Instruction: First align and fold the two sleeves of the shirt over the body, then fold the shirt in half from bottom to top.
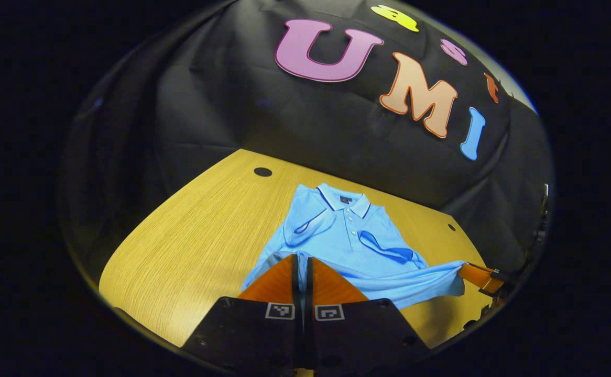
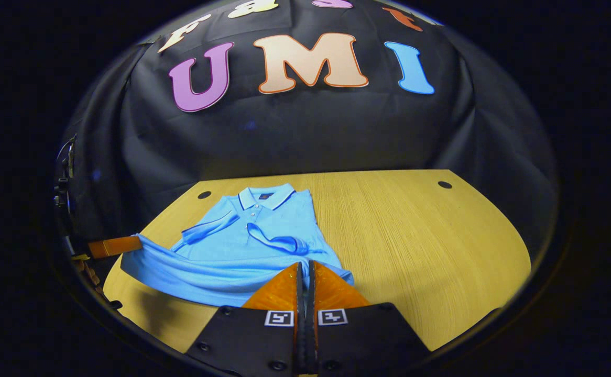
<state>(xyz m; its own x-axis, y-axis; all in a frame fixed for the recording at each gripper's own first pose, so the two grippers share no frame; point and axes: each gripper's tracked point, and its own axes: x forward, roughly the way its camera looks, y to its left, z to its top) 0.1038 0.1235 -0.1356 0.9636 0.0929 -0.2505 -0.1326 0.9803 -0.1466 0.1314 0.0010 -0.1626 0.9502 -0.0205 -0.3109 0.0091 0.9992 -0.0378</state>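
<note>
A light blue polo shirt lies collar-away on the wooden table, both short sleeves folded in over its chest. The bottom hem is raised off the table and stretched between the two grippers. My left gripper is shut on one hem corner; in the right gripper view it sits at the far left, still gripping cloth. My right gripper is shut on the other hem corner, and the left gripper view has it at the far right. The cloth sags slightly between them.
The wooden table has bare surface on either side of the shirt. Small dark cable holes sit near its back corners. The black cloth wall rises just behind the collar.
</note>
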